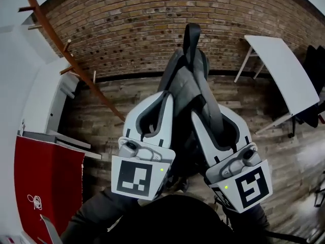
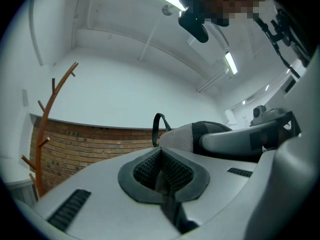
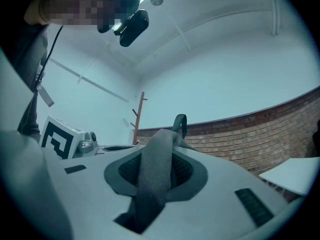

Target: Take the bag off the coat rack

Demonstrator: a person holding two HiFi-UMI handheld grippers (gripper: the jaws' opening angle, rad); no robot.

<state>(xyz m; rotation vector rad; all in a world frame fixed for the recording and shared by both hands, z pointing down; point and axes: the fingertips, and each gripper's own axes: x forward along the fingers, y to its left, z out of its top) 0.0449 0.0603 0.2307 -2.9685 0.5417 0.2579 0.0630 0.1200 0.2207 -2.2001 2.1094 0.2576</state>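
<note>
Item: bag [image 1: 185, 80], well apart from coat rack [image 1: 76, 66], judged already off.
Your left tool [image 2: 161, 160] is clamped on thin strap [image 2: 169, 206].
Your right tool [image 3: 154, 186] is clamped on mesh strap [image 3: 157, 149].
Next: keep both grips, carry clear.

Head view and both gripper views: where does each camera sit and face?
Head view: on the person's head, looking down at left gripper and right gripper holding the bag; sleeves show.
Left gripper view: on the left gripper, facing up at the ceiling; jaws clamp a strap.
Right gripper view: on the right gripper, facing up; jaws clamp a mesh strap.
Shared: coat rack, bag.
</note>
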